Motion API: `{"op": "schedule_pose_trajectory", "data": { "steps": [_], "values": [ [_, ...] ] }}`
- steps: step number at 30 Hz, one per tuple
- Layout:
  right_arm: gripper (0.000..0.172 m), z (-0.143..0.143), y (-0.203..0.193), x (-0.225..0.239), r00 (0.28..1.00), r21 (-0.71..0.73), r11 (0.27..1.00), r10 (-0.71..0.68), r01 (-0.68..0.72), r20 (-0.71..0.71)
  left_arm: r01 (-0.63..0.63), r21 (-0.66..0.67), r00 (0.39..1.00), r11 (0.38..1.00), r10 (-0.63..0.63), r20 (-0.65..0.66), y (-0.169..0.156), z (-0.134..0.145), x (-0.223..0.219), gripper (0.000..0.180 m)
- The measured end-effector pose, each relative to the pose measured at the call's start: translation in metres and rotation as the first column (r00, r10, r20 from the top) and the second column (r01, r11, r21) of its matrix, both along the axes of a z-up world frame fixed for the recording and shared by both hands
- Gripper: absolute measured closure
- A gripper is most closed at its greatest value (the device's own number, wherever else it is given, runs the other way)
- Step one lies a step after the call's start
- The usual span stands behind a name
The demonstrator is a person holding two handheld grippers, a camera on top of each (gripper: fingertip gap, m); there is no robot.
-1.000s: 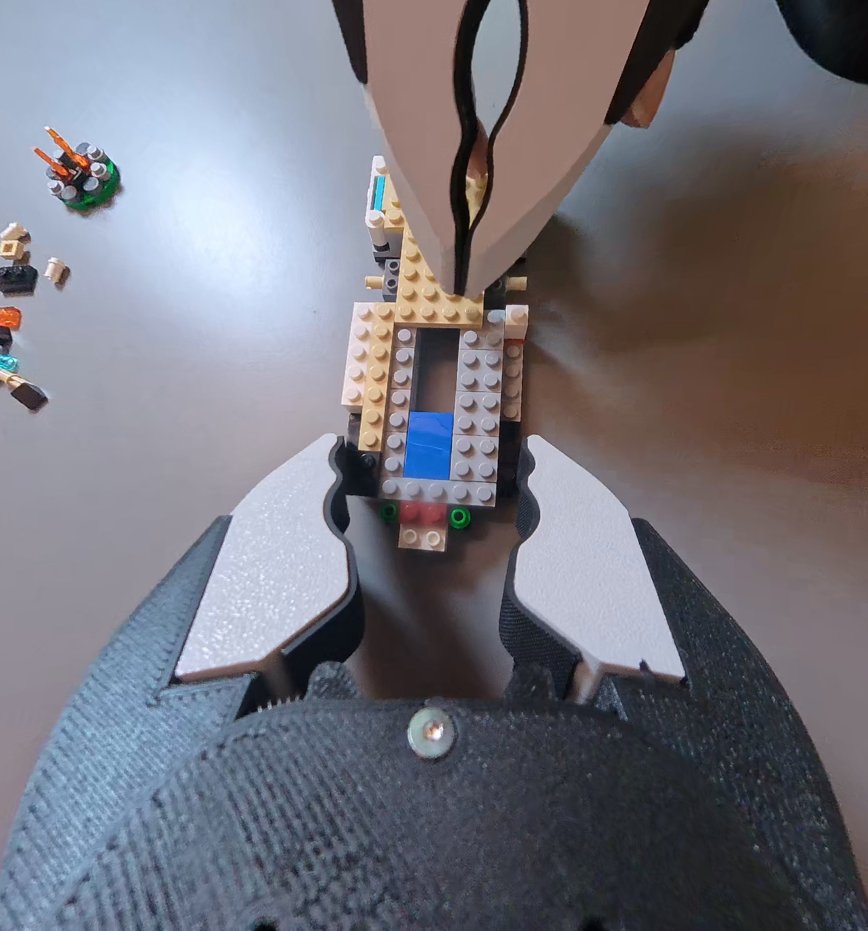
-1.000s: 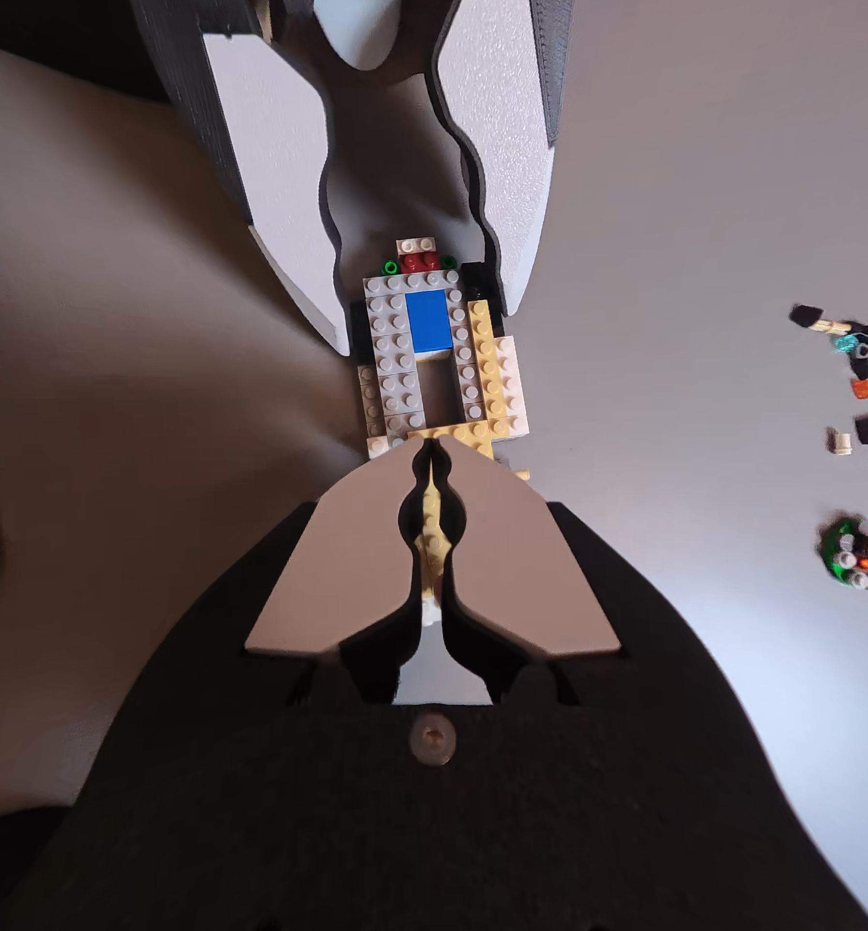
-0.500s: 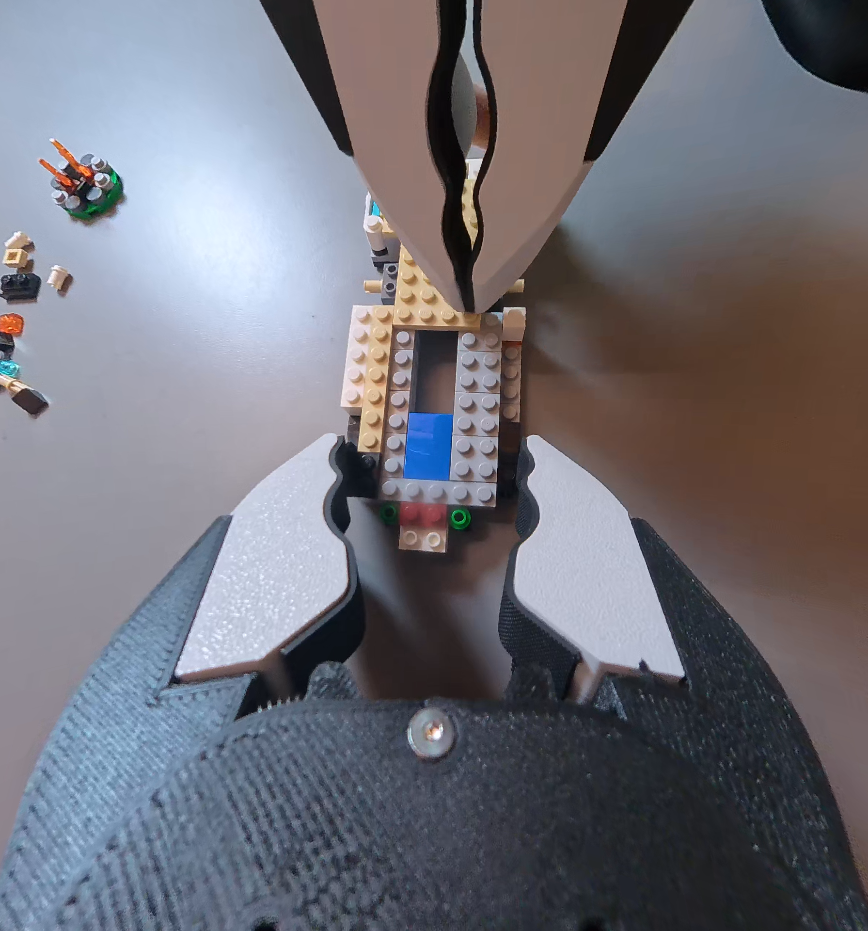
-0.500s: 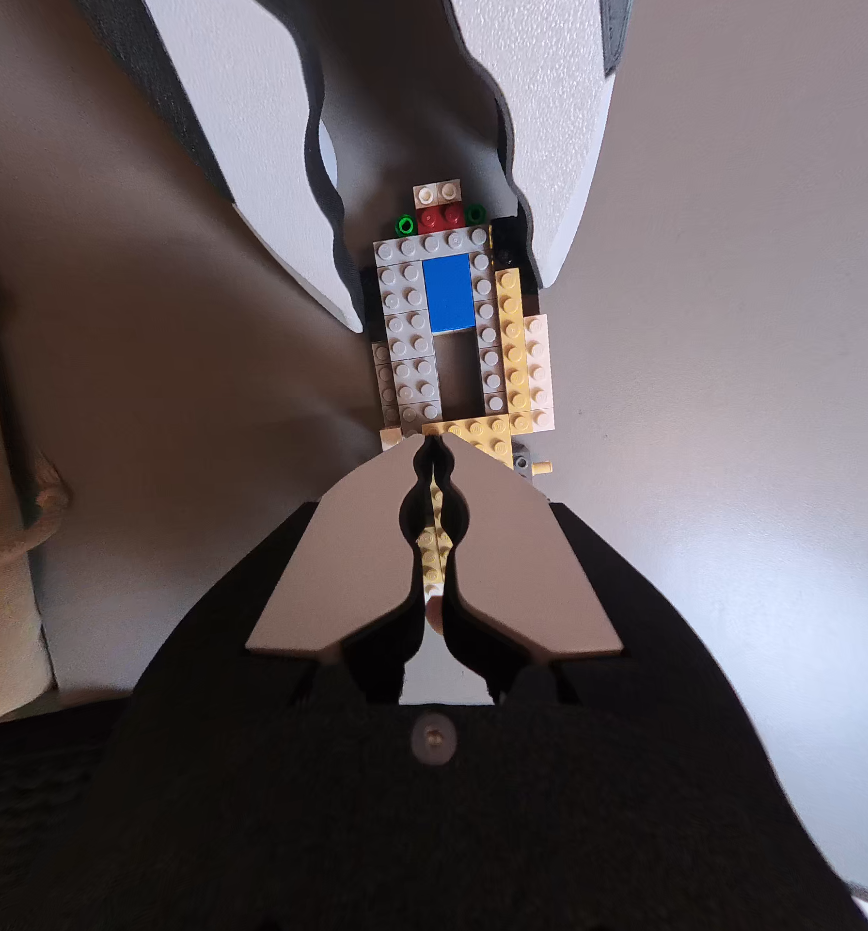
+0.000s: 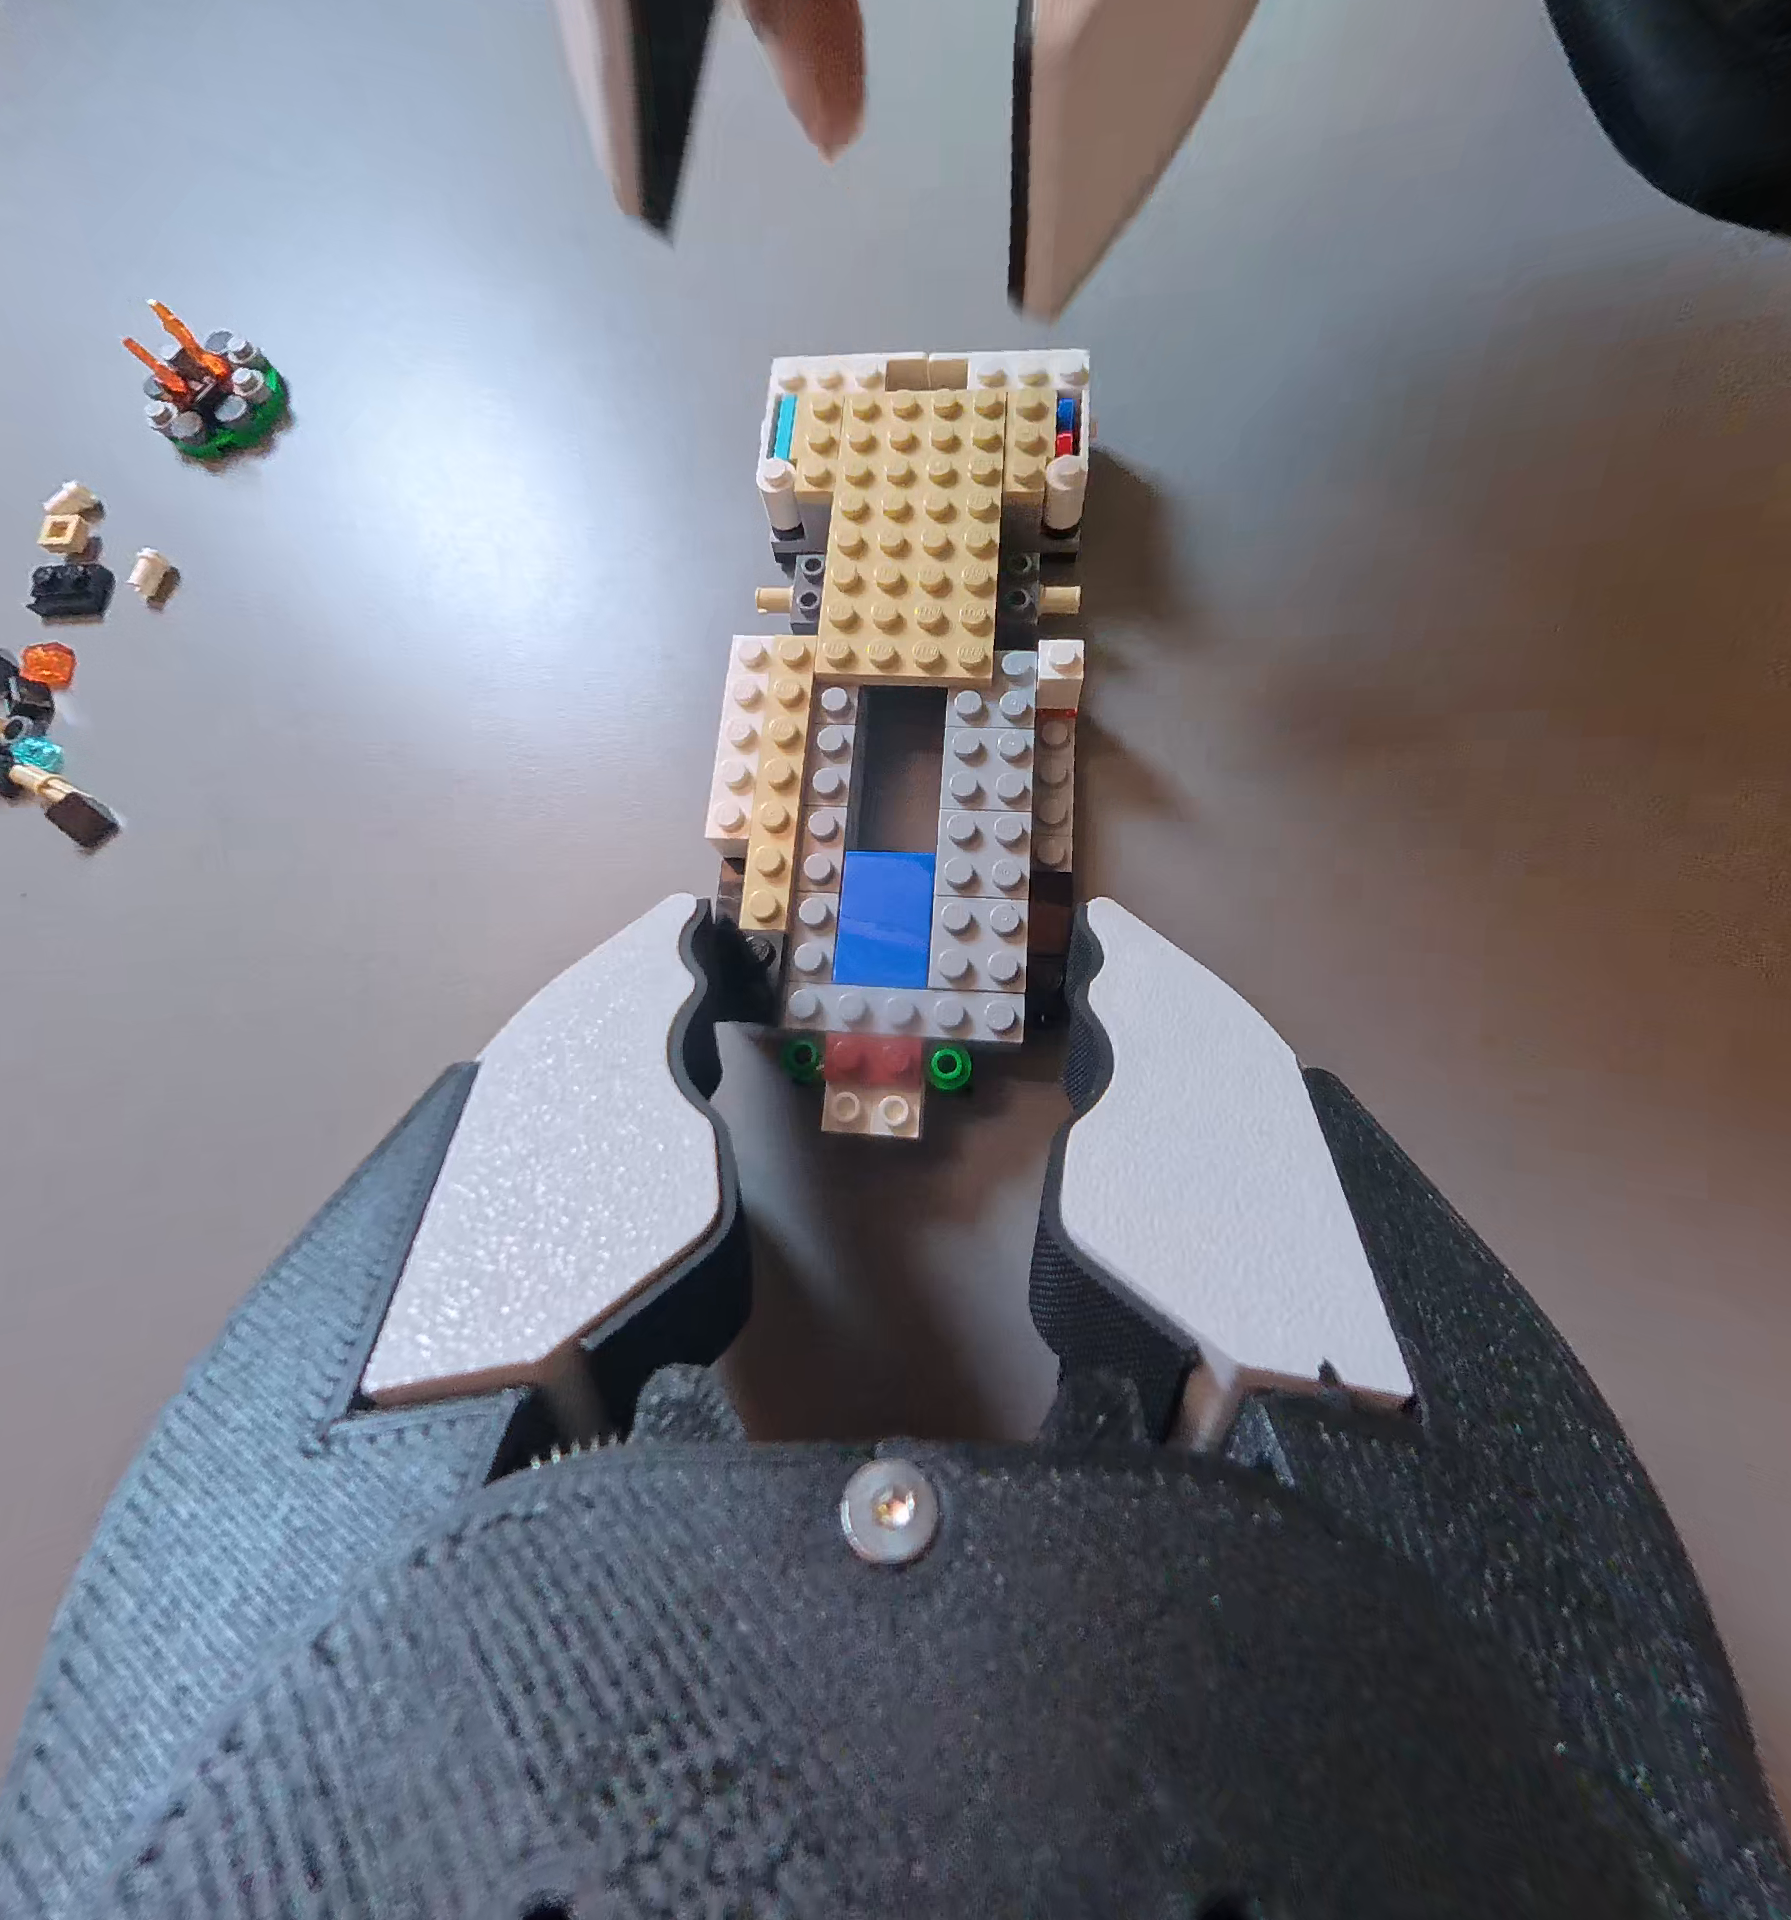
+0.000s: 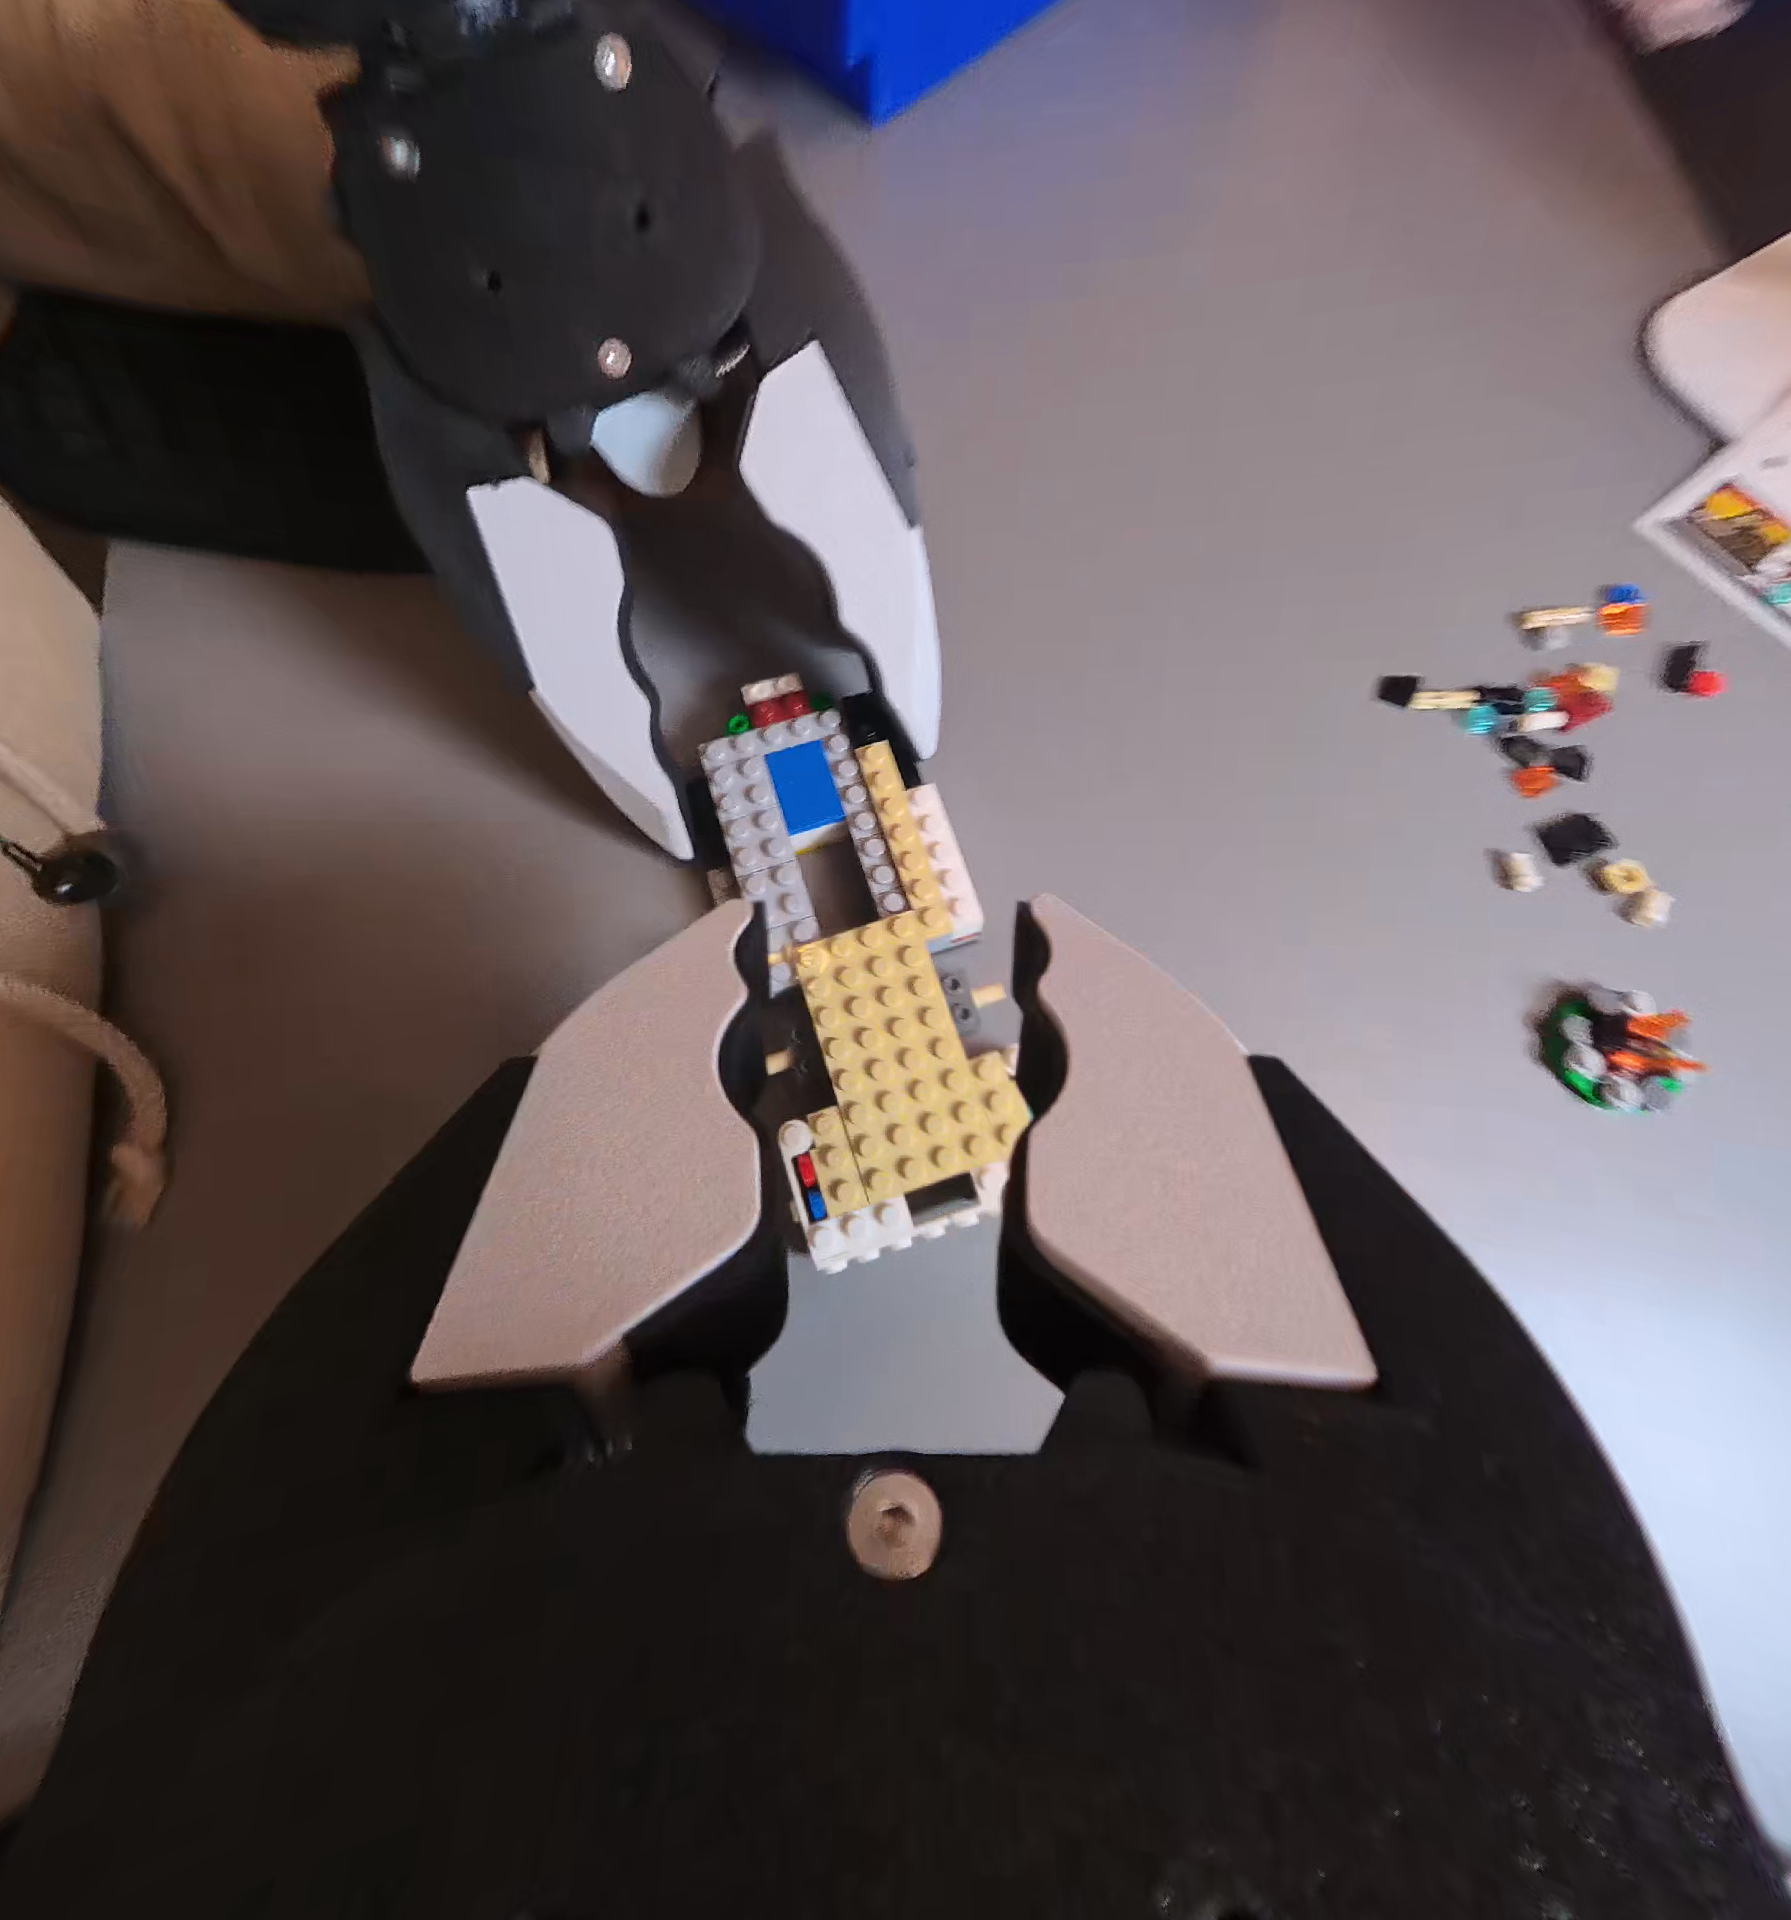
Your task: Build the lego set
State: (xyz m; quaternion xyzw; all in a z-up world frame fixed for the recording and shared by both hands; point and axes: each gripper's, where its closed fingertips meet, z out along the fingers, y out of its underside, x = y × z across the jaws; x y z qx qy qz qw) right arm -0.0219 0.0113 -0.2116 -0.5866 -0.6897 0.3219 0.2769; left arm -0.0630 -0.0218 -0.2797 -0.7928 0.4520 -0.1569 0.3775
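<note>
The left gripper (image 5: 896,966) has its fingers (image 5: 600,1049) set wide apart and closed on the near end of a brick-built model (image 5: 912,665) that lies flat on the grey bench (image 5: 1442,727), in the middle of the left wrist view. Both black pads sit against the model's dark lower sides, level with its blue tile (image 5: 886,914). Just inside the fingers, the model ends in a grey studded strip, two green studs, a red piece and a small tan plate. Farther up the frame, a long tan studded plate (image 5: 917,540) covers the model's far half, which finishes in a white edge.

The right gripper (image 6: 886,935) is seen from behind in the lower centre of the right wrist view. Its fingers (image 6: 1130,1091) stand open, one on each side of the tan-plated end, and bench shows between each pad and the bricks, so nothing is gripped. In the left wrist view the same fingers appear blurred at the top edge, well clear of the model.

Loose small bricks (image 5: 29,717) lie scattered at the left edge of the left wrist view, with a round green piece with grey studs and orange parts (image 5: 207,387) above them. In the right wrist view a printed booklet (image 6: 1774,540) lies at the right edge and a blue box (image 6: 891,52) at the top.
</note>
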Motion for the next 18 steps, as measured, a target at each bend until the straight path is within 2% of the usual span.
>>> {"op": "schedule_pose_trajectory", "data": {
  "steps": [3, 5, 8, 14, 18],
  "values": [
    [0.111, 0.009, 0.028, 0.016, 0.982, 0.006, 0.99, -0.137, 0.139, -0.131, -0.025, 0.007, 1.0, 1.0, 0.025, 0.005, 0.005, 0.0, -0.005, 0.116],
    [0.113, 0.008, 0.041, 0.027, 0.959, -0.003, 0.978, -0.205, 0.209, -0.196, -0.055, 0.018, 0.998, 0.998, 0.054, 0.01, 0.011, 0.0, -0.01, 0.115],
    [0.127, 0.007, 0.052, 0.036, 0.92, -0.028, 0.964, -0.261, 0.264, -0.292, -0.087, 0.031, 0.996, 0.996, 0.086, 0.024, 0.018, 0.001, -0.015, 0.115],
    [0.172, 0.011, 0.065, 0.04, 0.859, -0.046, 0.944, -0.318, 0.328, -0.401, -0.144, 0.079, 0.989, 0.986, 0.142, 0.029, 0.031, 0.003, -0.024, 0.116],
    [0.172, 0.013, 0.066, 0.042, 0.842, -0.076, 0.941, -0.33, 0.33, -0.426, -0.17, 0.094, 0.985, 0.981, 0.168, 0.032, 0.035, 0.004, -0.029, 0.116]
  ]
}}
